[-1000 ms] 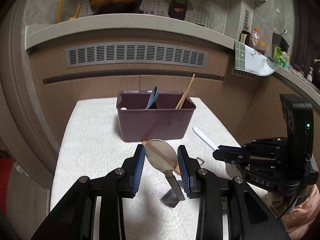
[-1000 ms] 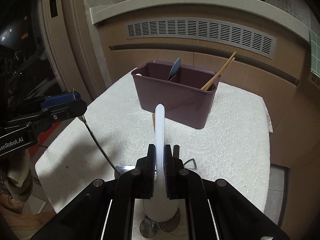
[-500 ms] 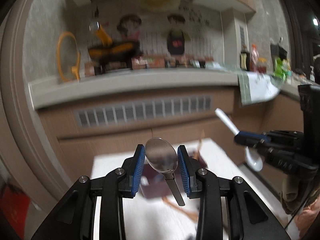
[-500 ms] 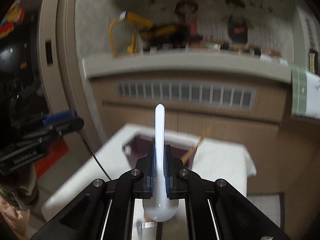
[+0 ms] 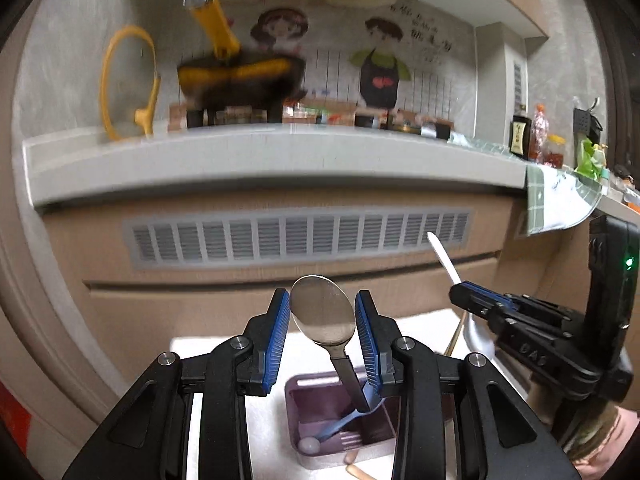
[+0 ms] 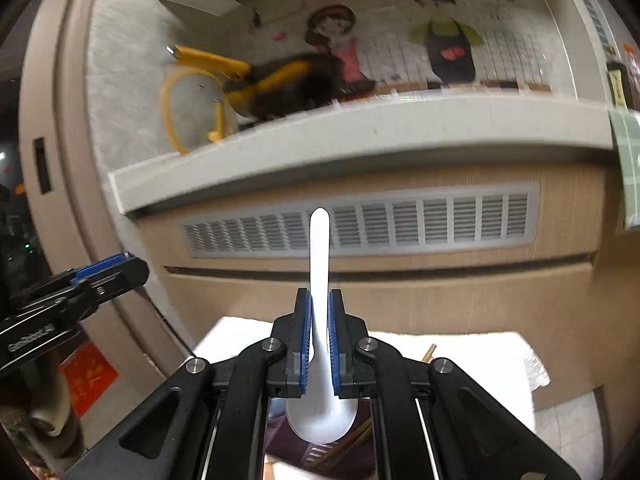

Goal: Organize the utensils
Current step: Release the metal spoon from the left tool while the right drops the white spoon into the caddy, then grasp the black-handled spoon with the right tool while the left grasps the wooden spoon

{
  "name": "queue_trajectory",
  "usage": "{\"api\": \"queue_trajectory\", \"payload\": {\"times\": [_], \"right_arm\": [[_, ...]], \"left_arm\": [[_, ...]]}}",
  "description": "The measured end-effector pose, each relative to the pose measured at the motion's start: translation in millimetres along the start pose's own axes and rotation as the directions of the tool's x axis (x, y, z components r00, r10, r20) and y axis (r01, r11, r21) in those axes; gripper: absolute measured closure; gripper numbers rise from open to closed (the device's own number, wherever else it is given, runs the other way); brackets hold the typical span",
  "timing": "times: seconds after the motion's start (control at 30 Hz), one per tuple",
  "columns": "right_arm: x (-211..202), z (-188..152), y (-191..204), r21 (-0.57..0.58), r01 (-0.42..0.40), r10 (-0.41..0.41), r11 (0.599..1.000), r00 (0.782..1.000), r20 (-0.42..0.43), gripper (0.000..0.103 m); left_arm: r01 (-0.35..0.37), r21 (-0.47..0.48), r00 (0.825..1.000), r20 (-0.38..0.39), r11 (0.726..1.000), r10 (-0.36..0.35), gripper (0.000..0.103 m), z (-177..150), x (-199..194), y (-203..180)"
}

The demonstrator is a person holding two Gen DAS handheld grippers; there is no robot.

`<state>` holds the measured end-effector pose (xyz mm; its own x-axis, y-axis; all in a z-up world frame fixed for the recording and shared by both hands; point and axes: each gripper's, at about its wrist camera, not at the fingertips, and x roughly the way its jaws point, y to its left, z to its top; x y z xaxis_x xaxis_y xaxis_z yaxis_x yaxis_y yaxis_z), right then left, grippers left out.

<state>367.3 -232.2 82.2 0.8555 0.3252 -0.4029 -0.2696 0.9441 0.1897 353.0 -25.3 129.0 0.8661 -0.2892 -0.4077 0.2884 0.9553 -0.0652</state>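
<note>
Kitchen counter wall with a grey vent grille [image 5: 298, 236] behind, white textured cloth [image 5: 420, 320] below, and my two tongs raised above the purple utensil caddy [image 5: 296, 412].

My left gripper [image 5: 322, 314] pinches a metal spoon [image 5: 323, 316] by its bowl between the blue pads, bowl up, its dark handle slanting down over the caddy. My right gripper [image 6: 319, 320] is pressed onto the neck of a white plastic spoon [image 6: 319, 256], handle pointing up toward the grille, bowl hanging low over the caddy's rim. Inside the caddy lie a blue spoon [image 5: 344, 420] and a small white ball-like thing I cannot name; wooden chopsticks [image 6: 354, 438] lean in its right-hand side. On the shelf above the grille sits a yellow-handled pan [image 5: 240, 76].
</note>
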Motion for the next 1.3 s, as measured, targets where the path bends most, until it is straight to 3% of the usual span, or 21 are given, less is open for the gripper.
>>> {"api": "queue_trajectory", "payload": {"times": [0.1,0.23,0.33,0.4,0.57,0.73,0.87,1.0,1.07,1.23,1.3], "right_arm": [[19,-18,0,-0.015,0.041,-0.042,0.999,0.999,-0.022,0.095],[32,-43,-3,-0.037,0.033,-0.036,0.999,0.994,-0.099,0.094],[32,-52,-10,-0.034,0.023,-0.028,0.999,0.988,-0.155,0.088],[20,-53,-14,-0.031,0.034,-0.038,0.999,0.988,-0.151,0.081],[-18,-57,-18,-0.067,0.082,-0.091,0.994,0.986,-0.142,0.063],[-47,-80,-13,-0.106,0.073,-0.096,0.992,0.968,-0.233,0.063],[-54,-111,2,-0.175,0.046,-0.101,0.984,0.942,-0.32,0.059],[-61,-146,5,-0.158,0.009,-0.076,0.987,0.901,-0.427,0.058],[-70,-162,4,-0.157,0.013,-0.084,0.987,0.889,-0.45,0.058],[-93,-187,-7,-0.117,0.039,-0.092,0.992,0.868,-0.487,0.057],[-99,-194,-12,-0.104,0.051,-0.096,0.993,0.861,-0.499,0.057]], "left_arm": [[-0.005,-0.01,0.999,-0.047,1.0,0.005,0.068,-17,25,5],[0.033,-0.047,0.994,-0.103,0.998,-0.038,0.067,-36,45,8],[0.044,-0.07,0.99,-0.128,0.997,-0.053,0.059,-46,49,9],[0.053,-0.088,0.99,-0.126,0.995,-0.064,0.05,-49,45,10],[0.053,-0.081,0.99,-0.123,0.995,-0.063,0.049,-56,23,5],[0.054,-0.076,0.986,-0.152,0.996,-0.065,0.041,-78,-4,-5],[0.044,-0.086,0.975,-0.213,0.995,-0.061,0.041,-108,-22,-11],[0.113,-0.096,0.939,-0.316,0.989,-0.138,0.041,-137,-19,-24],[0.189,-0.095,0.902,-0.376,0.977,-0.211,0.041,-148,-7,-34],[0.355,-0.115,0.778,-0.513,0.928,-0.362,0.041,-163,49,-69],[0.362,-0.086,0.768,-0.537,0.928,-0.35,0.041,-163,68,-80]]}}
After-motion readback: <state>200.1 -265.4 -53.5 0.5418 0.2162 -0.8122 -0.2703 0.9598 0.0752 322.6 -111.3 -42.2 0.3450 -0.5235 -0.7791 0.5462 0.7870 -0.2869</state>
